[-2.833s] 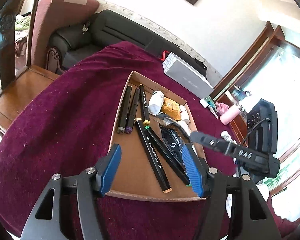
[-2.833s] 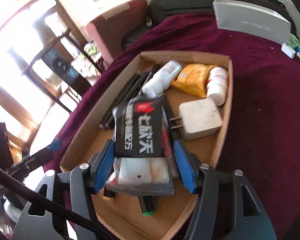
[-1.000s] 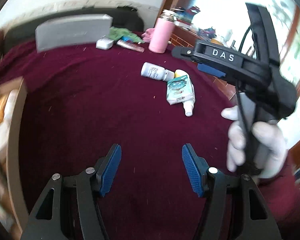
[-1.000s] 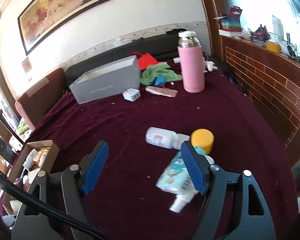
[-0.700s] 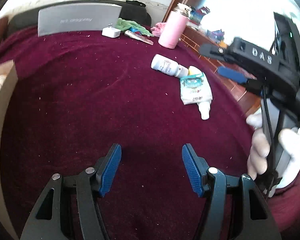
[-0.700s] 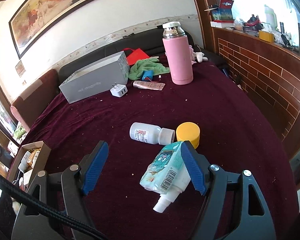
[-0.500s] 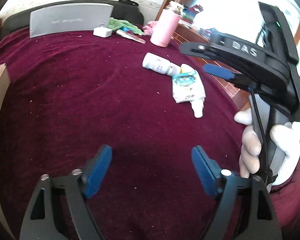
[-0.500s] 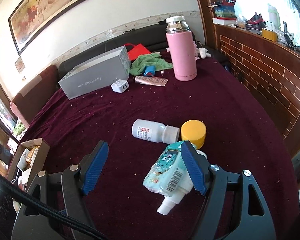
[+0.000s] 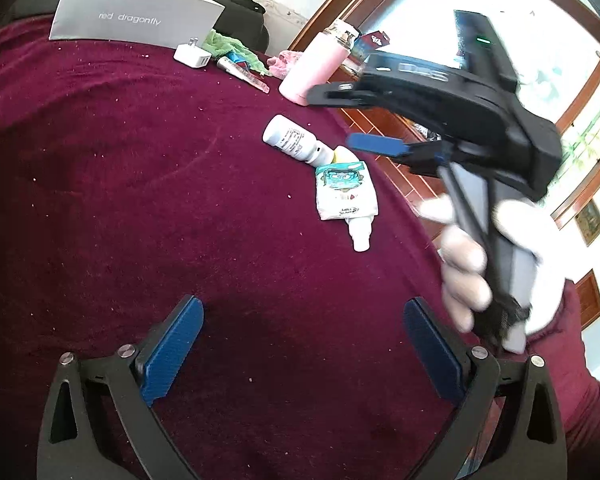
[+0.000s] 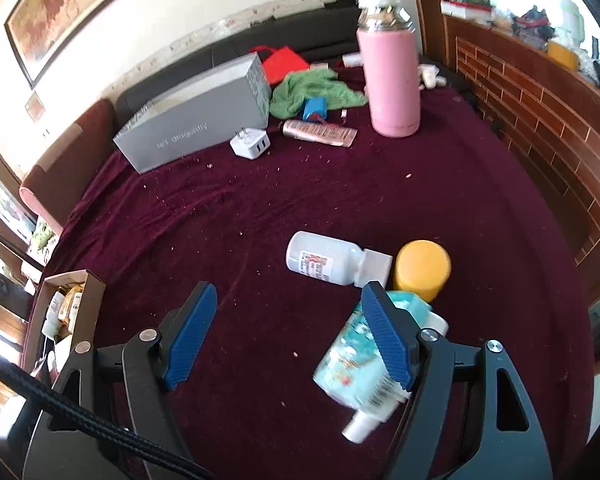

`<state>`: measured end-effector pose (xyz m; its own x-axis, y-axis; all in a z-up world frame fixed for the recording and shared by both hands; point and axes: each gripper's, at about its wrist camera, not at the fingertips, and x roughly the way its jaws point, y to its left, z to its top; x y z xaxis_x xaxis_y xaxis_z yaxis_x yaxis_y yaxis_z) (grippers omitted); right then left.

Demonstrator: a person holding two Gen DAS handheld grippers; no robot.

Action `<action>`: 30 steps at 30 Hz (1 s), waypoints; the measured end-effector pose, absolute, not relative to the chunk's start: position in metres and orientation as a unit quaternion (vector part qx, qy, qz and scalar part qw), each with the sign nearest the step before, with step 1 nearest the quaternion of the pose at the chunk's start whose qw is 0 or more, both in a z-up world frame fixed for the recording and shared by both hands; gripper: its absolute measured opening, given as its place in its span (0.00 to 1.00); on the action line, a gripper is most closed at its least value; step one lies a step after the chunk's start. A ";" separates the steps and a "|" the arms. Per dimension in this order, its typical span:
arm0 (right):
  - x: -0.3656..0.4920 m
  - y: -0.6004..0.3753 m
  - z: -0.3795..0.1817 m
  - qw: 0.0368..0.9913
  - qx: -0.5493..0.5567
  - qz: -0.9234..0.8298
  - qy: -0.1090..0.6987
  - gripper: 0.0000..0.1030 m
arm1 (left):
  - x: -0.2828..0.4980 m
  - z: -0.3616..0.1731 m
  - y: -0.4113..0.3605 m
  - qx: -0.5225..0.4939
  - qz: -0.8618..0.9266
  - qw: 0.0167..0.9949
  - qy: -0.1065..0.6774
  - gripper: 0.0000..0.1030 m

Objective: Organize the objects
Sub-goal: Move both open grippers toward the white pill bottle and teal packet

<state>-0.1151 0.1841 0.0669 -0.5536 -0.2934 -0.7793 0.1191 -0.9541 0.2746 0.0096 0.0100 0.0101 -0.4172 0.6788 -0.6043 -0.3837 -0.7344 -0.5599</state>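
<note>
A white pill bottle (image 10: 326, 258) lies on its side on the maroon cloth, beside a yellow cap (image 10: 422, 266). Just below them lies a teal squeeze pouch (image 10: 360, 360) with a white spout, partly behind my right gripper's right finger. My right gripper (image 10: 286, 338) is open over bare cloth, left of the pouch and below the bottle. In the left wrist view the bottle (image 9: 294, 140) and pouch (image 9: 346, 192) lie far ahead. My left gripper (image 9: 300, 354) has its jaws opening, with nothing between them. A gloved hand (image 9: 496, 264) carries the right gripper at the right.
At the back stand a grey shoebox (image 10: 198, 122), a white charger (image 10: 250, 144), a green cloth (image 10: 314, 90), a pink tube (image 10: 320, 132) and a pink flask (image 10: 390, 76). A cardboard tray (image 10: 66, 312) with items sits at the left edge. A brick ledge (image 10: 540, 128) runs along the right.
Both grippers have left the cardboard tray and swung over to the bottle and pouch. My left jaws have spread wider. The right gripper has closed in on the pouch.
</note>
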 end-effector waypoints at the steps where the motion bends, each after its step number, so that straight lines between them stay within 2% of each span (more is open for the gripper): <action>1: -0.122 0.181 0.063 0.115 0.469 -0.871 -0.089 0.73 | 0.009 0.010 0.010 -0.433 0.823 0.325 -0.172 0.96; 9: -0.162 0.161 0.038 0.060 0.498 -0.864 0.041 0.74 | 0.009 0.010 0.007 -0.433 0.819 0.331 -0.180 0.97; 17: -0.164 0.139 0.031 0.071 0.507 -0.852 0.107 0.72 | 0.008 0.008 0.008 -0.432 0.818 0.333 -0.182 0.97; 21: -0.167 0.123 0.019 0.046 0.514 -0.840 0.167 0.73 | 0.007 0.008 0.007 -0.432 0.818 0.334 -0.184 0.97; 24: -0.159 0.123 0.026 0.063 0.527 -0.838 0.129 0.79 | 0.006 0.007 0.006 -0.432 0.816 0.335 -0.186 0.97; 28: -0.138 0.131 0.042 0.253 0.591 -0.763 -0.068 0.77 | 0.005 0.007 0.005 -0.433 0.815 0.337 -0.188 0.97; 30: -0.125 0.140 0.058 0.262 0.564 -0.778 -0.088 0.77 | 0.005 0.008 0.005 -0.433 0.814 0.338 -0.189 0.97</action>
